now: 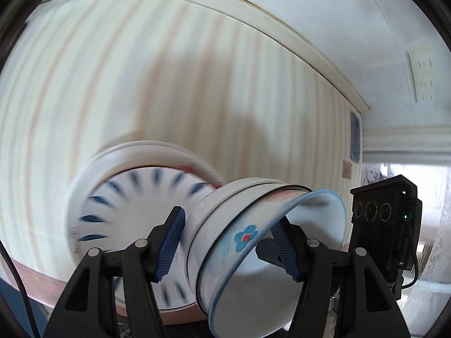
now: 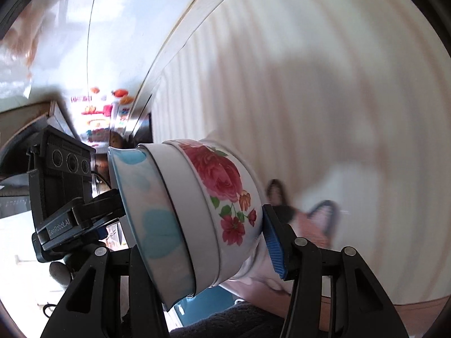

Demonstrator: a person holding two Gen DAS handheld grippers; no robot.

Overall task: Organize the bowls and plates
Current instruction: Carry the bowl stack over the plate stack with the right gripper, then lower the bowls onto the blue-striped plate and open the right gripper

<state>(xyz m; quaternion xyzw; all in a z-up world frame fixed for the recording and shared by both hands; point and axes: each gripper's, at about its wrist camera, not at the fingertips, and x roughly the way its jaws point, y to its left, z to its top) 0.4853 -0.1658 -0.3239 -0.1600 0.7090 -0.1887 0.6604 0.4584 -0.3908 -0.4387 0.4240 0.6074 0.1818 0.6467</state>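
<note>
A nested stack of bowls (image 1: 225,217) is tipped on its side above the striped table. Its inner bowl (image 1: 245,236) has a blue rim and a blue flower, and its outer bowl (image 2: 222,186) bears red roses. My left gripper (image 1: 228,249) is shut on the stack, one blue pad on the outside and the other inside the mouth. From the opposite side my right gripper (image 2: 203,248) is shut on the same stack, with one pad (image 2: 272,242) against the rose bowl's base and the other finger hidden. A pile of plates (image 1: 135,197) with blue dashes lies on the table behind the stack.
The table with its striped cloth (image 1: 169,70) runs to a pale wall with a socket panel (image 1: 422,76). A curtained window (image 1: 422,219) is at the right. A blurred orange fox-shaped item (image 2: 318,219) lies on the cloth. The table's front edge (image 1: 42,281) is close.
</note>
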